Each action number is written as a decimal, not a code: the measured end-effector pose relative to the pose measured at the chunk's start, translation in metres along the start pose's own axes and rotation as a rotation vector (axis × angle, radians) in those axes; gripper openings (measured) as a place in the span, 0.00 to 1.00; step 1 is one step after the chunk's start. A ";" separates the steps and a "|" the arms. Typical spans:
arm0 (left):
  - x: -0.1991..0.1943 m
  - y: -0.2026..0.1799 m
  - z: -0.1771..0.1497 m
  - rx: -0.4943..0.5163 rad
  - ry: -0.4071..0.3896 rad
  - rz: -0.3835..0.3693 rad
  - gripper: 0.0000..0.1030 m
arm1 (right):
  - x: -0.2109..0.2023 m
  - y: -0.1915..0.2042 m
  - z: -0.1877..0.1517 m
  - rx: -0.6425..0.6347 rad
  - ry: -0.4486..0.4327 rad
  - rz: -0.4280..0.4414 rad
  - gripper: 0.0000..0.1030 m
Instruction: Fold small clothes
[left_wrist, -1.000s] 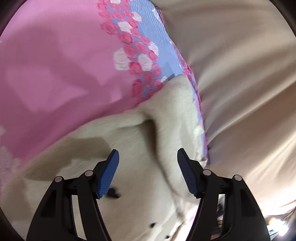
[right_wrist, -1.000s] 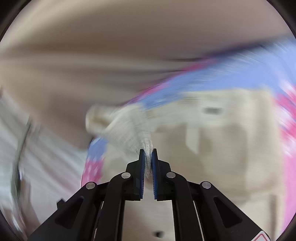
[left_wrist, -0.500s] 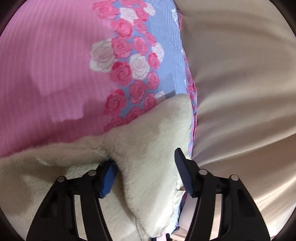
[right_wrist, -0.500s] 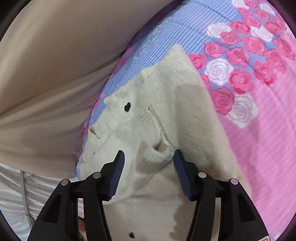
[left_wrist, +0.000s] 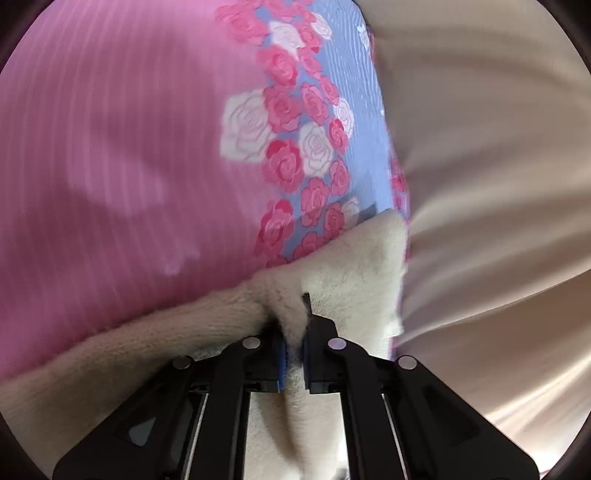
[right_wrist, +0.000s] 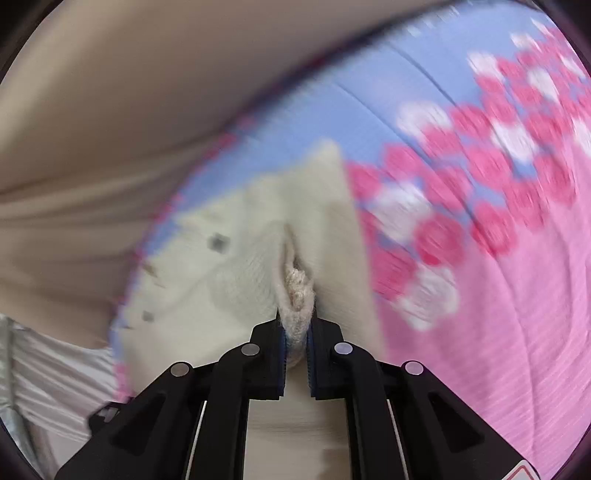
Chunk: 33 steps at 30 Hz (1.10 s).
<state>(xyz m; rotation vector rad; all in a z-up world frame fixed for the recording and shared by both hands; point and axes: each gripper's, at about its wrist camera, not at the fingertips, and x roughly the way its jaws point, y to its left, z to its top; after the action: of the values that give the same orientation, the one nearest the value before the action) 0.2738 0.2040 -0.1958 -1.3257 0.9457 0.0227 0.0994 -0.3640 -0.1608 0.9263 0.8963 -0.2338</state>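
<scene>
A small cream fleece garment (left_wrist: 354, 266) lies on a pink and blue bedsheet with roses (left_wrist: 129, 166). My left gripper (left_wrist: 293, 354) is shut on a pinched fold of the fleece near its edge. In the right wrist view the same cream garment (right_wrist: 240, 273) shows small dark buttons and a ribbed knit cuff. My right gripper (right_wrist: 295, 350) is shut on that knit cuff, which bunches up between the fingers.
The rose sheet (right_wrist: 480, 229) ends at an edge beside beige cloth (left_wrist: 480, 184), which also shows in the right wrist view (right_wrist: 110, 110). Pale striped fabric (right_wrist: 48, 369) lies at the lower left of the right wrist view.
Half a second ago both grippers were open around the garment. Both have now closed: the left on a fleece fold, the right on the knit cuff.
</scene>
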 end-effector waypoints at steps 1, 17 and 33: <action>-0.001 -0.003 -0.001 0.024 -0.005 0.011 0.05 | -0.002 -0.001 -0.001 0.016 -0.007 0.007 0.05; 0.009 -0.038 -0.011 0.226 0.028 0.106 0.20 | -0.023 0.024 -0.012 -0.162 0.007 -0.042 0.20; -0.007 -0.026 -0.008 0.210 -0.016 0.118 0.38 | -0.002 0.026 0.028 -0.190 -0.034 -0.135 0.05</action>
<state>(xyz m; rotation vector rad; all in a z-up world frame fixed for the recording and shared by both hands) 0.2783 0.1931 -0.1706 -1.0743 0.9847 0.0240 0.1277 -0.3699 -0.1361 0.6847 0.9338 -0.2739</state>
